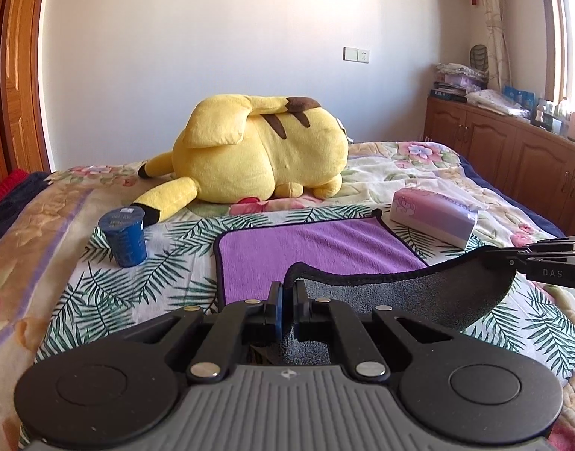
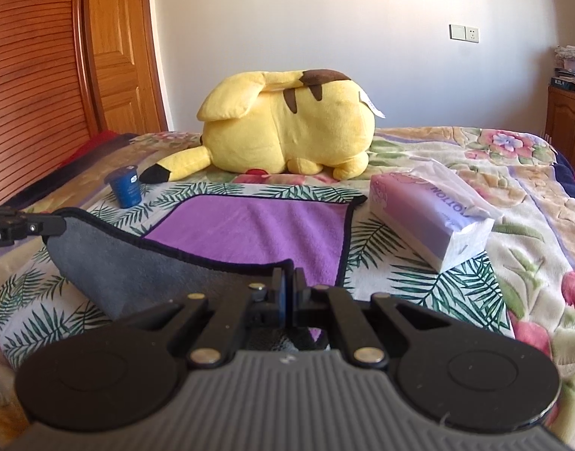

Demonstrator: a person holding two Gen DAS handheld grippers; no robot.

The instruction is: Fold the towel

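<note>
A bedroom: a bed [image 1: 99,285] under a leaf-and-flower quilt, white wall behind, wooden cabinets to one side.

Left wrist view: the towel [image 1: 317,251], purple on top and grey beneath, lies on the quilt in front of the plush [image 1: 257,150]. A blue cup [image 1: 125,238] stands left of the towel and a tissue pack [image 1: 434,218] sits just beside the towel's far right corner. The left claw [image 1: 285,308] is clenched on the towel's near left corner, which is lifted so the grey underside shows. The right claw, at the frame's right edge, pinches the other near corner, and the hem sags between the two.

Right wrist view: the right claw [image 2: 288,295] is clamped on its near corner of the towel [image 2: 257,229], and the left claw [image 2: 52,224] grips the raised grey flap on the towel's left. The far edge lies flat, towards the plush [image 2: 287,131].

The step looks like carrying the near edge over to the far one. To do it well, keep both corners level and the hem taut, travel together, land corner on corner, and stay clear of the tissue pack [image 2: 430,218] and cup [image 2: 126,186].
</note>
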